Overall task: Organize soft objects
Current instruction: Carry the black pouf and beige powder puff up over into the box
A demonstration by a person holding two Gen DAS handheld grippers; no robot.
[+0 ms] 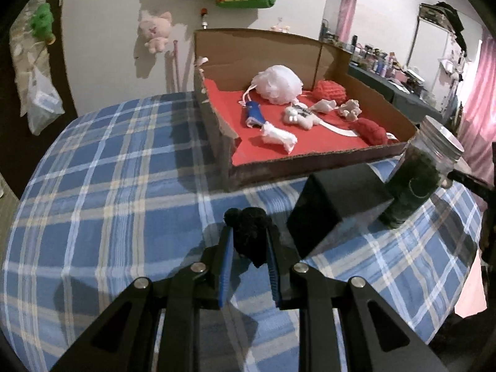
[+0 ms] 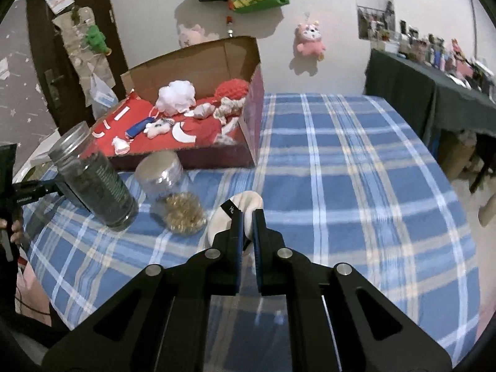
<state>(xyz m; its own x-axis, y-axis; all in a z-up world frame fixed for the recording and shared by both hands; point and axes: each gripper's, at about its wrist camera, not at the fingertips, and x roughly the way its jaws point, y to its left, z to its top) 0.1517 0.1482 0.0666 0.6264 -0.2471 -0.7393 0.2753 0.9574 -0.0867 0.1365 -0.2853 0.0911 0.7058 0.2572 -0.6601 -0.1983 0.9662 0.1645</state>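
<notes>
In the left wrist view my left gripper [image 1: 250, 232] is shut on a black fuzzy soft thing [image 1: 248, 217], held just above the blue plaid cloth [image 1: 108, 186]. Beyond it stands a cardboard box [image 1: 310, 162] lined in red. It holds a white mesh puff [image 1: 277, 83], red yarn balls [image 1: 328, 91], a blue item [image 1: 254, 114] and small white plush pieces [image 1: 279, 138]. In the right wrist view my right gripper [image 2: 246, 217] is shut on a cream fabric piece [image 2: 223, 217] with a black tag. The same box [image 2: 186, 158] lies to its far left.
A black block [image 1: 334, 204] and a tall jar of dark green stuff [image 1: 415, 183] stand right of my left gripper. The right wrist view shows that jar [image 2: 93, 183], a clear jar on its side [image 2: 161, 173] and a gold tinsel ball [image 2: 184, 217]. A dark-clothed side table [image 2: 434, 93] stands far right.
</notes>
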